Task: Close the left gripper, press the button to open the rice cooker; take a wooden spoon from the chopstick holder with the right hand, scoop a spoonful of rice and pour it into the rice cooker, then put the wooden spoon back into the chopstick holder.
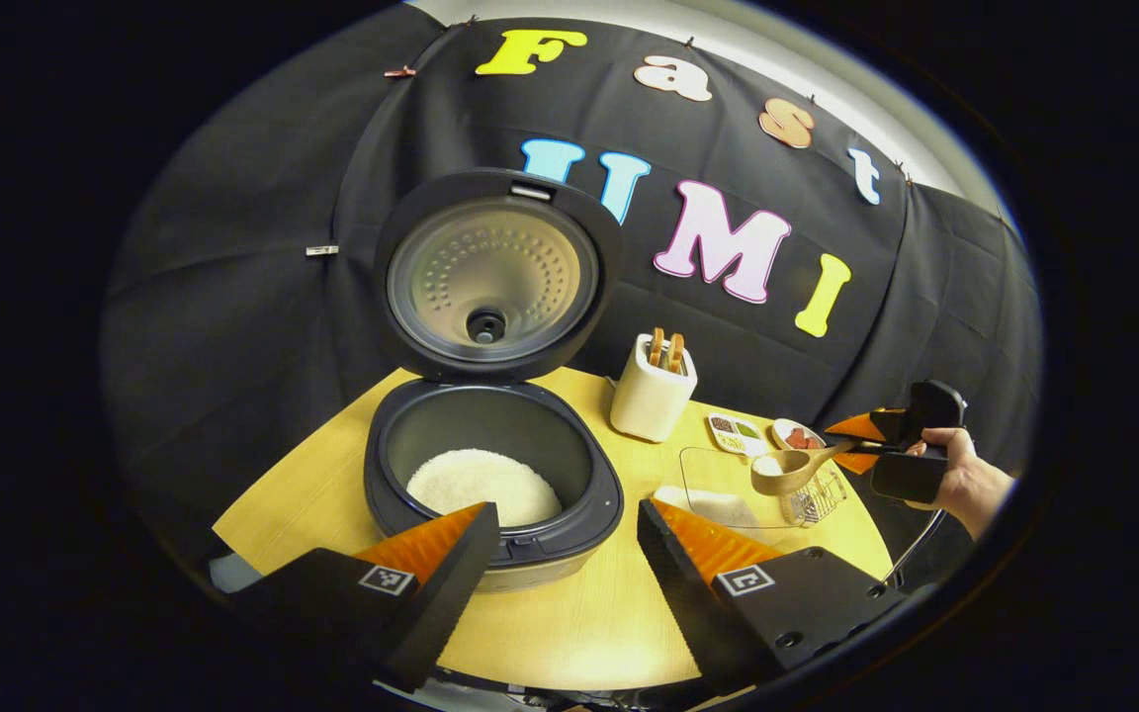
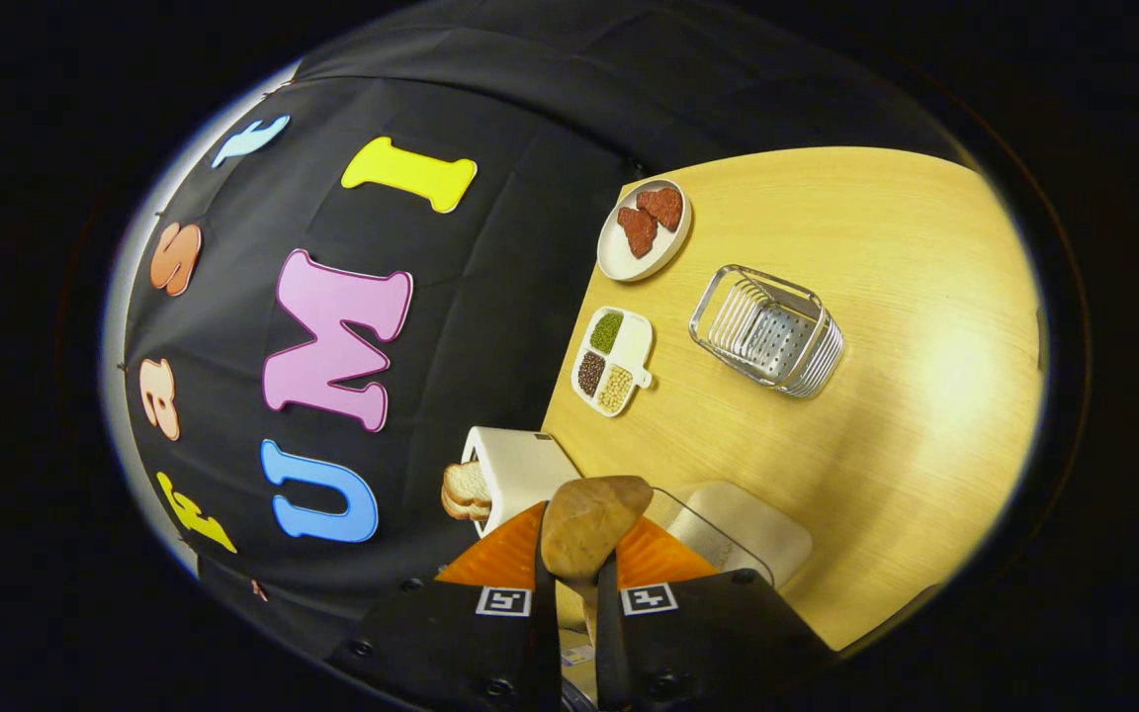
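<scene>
- The rice cooker [image 1: 490, 485] stood with its lid [image 1: 492, 277] up, so the button press looked done; white rice already lay in its pot.
- The right gripper [image 1: 861, 445] was clamped on the handle of the wooden spoon [image 1: 789, 471], whose bowl carried rice above the clear container [image 1: 718, 485] (the pour and the spoon's return seemingly remained).
- The left gripper [image 1: 565, 554] hung spread wide before the cooker, holding nothing.
- The chopstick holder [image 1: 651, 394] behind held other wooden utensils; a divided dish [image 2: 612, 360] held three sorts of grains, a small plate [image 2: 643, 229] two reddish pieces, and the wire basket [image 2: 767, 329] looked empty.
</scene>
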A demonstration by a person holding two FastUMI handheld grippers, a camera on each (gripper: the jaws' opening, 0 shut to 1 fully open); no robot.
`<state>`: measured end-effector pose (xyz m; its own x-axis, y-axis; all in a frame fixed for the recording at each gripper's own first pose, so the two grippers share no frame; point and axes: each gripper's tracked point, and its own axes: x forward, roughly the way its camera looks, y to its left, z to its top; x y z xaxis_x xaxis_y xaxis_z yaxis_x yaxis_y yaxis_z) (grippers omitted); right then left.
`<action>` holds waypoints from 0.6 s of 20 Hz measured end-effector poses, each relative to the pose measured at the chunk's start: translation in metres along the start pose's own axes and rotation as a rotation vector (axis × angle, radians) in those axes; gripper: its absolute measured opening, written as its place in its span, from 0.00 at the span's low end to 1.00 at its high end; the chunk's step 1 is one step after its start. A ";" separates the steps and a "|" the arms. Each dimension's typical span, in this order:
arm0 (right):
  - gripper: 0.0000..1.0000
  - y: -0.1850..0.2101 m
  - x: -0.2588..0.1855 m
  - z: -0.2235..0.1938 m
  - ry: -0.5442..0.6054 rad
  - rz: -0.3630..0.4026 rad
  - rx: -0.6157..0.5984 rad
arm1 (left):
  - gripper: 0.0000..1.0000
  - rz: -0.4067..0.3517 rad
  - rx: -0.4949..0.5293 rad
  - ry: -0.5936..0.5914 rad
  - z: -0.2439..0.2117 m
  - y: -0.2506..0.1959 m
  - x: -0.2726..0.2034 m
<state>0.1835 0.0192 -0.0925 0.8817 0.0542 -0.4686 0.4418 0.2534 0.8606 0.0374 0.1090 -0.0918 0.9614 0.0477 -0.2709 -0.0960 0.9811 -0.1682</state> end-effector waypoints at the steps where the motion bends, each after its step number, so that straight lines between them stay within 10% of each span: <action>1: 0.18 0.007 -0.002 -0.004 0.011 0.006 0.014 | 0.95 0.008 -0.002 -0.010 0.003 0.003 -0.001; 12: 0.18 0.117 -0.023 -0.142 0.240 0.168 -0.017 | 0.95 0.094 -0.101 -0.078 0.002 0.060 -0.034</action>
<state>0.1912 0.1846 -0.0097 0.8772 0.3232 -0.3551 0.2880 0.2378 0.9277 -0.0001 0.1668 -0.0907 0.9637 0.1570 -0.2159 -0.2083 0.9480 -0.2406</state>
